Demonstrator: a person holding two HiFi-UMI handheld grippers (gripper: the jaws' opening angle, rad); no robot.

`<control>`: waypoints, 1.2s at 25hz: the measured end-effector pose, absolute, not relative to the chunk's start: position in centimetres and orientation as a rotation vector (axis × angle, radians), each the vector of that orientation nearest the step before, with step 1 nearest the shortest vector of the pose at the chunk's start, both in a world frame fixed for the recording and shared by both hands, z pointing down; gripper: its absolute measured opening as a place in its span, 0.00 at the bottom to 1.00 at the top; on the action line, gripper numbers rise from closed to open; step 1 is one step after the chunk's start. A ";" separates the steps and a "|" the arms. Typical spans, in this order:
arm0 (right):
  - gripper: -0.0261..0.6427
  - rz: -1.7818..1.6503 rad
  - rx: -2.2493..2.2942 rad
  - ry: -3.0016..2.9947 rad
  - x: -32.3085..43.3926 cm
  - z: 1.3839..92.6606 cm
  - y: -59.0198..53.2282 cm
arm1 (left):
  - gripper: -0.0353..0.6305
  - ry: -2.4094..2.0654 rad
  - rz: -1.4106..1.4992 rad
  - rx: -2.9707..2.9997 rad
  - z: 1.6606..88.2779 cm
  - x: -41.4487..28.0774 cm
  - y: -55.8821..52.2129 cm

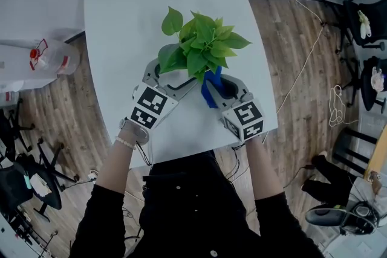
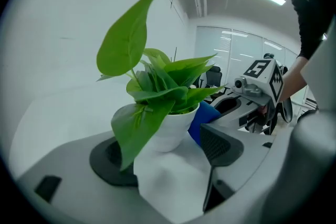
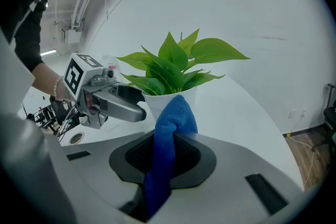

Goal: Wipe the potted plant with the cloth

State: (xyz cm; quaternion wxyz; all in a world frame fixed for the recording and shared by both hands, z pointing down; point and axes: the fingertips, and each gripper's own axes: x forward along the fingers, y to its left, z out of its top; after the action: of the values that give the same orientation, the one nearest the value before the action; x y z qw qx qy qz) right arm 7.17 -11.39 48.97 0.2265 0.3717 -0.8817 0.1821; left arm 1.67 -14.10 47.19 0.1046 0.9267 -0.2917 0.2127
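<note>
While the fingers of the left gripper (image 2: 165, 157) stood apart and empty, the potted plant (image 2: 170, 123) sat upright on the counter (image 1: 121, 21) just beyond their tips, and the cloth (image 3: 176, 113) clamped in the right gripper (image 3: 168, 152) rose straight ahead of its fingers, close to the pot.

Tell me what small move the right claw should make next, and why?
Probably lift the right claw slightly, dragging the blue cloth up the white pot toward the leaves. The cloth is clamped in it and its tip seems to touch the pot; the left claw stands open around the pot.
</note>
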 end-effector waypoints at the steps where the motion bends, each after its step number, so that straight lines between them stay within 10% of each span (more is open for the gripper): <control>1: 0.18 0.507 1.028 -2.427 7.2 49.1 -11.4 | 0.59 -0.844 0.621 2.744 47.0 1.5 -14.3; 30: 0.18 0.674 1.339 -2.462 11.1 48.0 -19.7 | 0.54 -1.297 0.578 2.498 46.3 3.4 -14.6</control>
State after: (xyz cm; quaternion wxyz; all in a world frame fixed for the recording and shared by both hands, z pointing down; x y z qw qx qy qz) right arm 11.07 -19.67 48.02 0.1293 0.4607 -0.8469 0.2320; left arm 3.38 -14.59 46.30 0.1334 0.8615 -0.4474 0.1995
